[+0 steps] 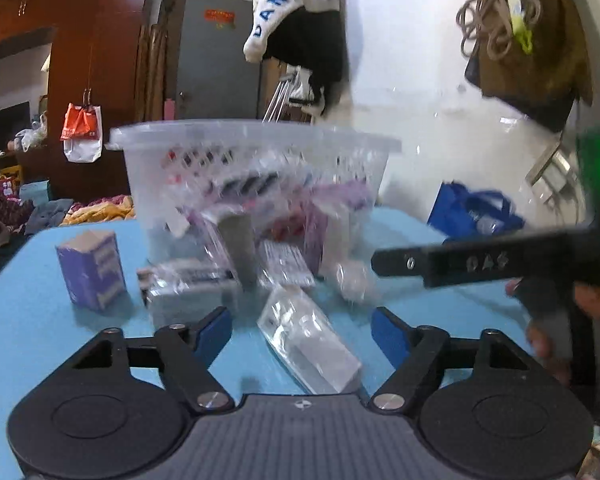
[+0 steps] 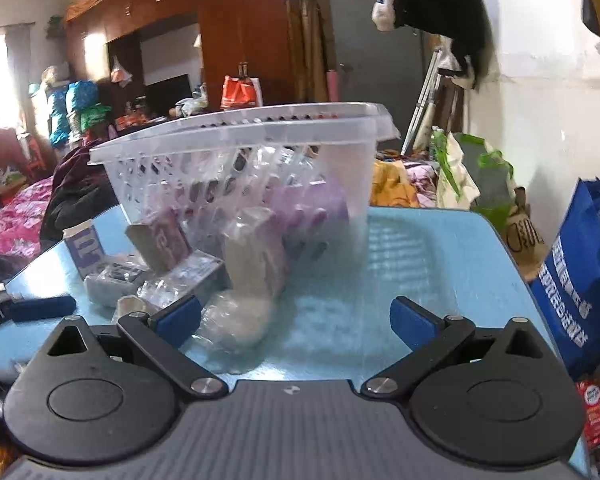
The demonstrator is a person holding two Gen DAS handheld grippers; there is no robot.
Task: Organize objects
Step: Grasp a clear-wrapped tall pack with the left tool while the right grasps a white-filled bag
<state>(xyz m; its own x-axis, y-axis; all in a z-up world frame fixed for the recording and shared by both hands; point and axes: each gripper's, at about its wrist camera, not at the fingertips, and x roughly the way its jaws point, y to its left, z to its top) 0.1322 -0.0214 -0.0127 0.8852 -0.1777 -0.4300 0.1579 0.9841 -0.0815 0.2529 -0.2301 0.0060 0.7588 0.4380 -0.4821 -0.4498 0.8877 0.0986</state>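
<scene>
From the left wrist view, the left gripper hangs low over the blue table with its jaws apart and nothing pressed between them. A clear-wrapped flat packet lies on the table between the blue pads, running from 11 o'clock toward 5 o'clock, so the spread looks sized to take it. At 12 o'clock stands the translucent basket, upright and already holding several packets (motion blur hides which ones), which I judge to be the collecting place. Loose items sit in front of it: a purple box at 10 o'clock, upright and alone, and a grey wrapped pack just beside the basket's foot. The right gripper reaches in from 3 o'clock.

Through the right wrist view, the right gripper is released, jaws at full spread and empty. A wrapped roundish bundle lies just inside its left pad, at 11 o'clock. The basket rises at 12 o'clock, items leaning against its near wall. Bare table lies at 2 o'clock, so all work clusters left.
</scene>
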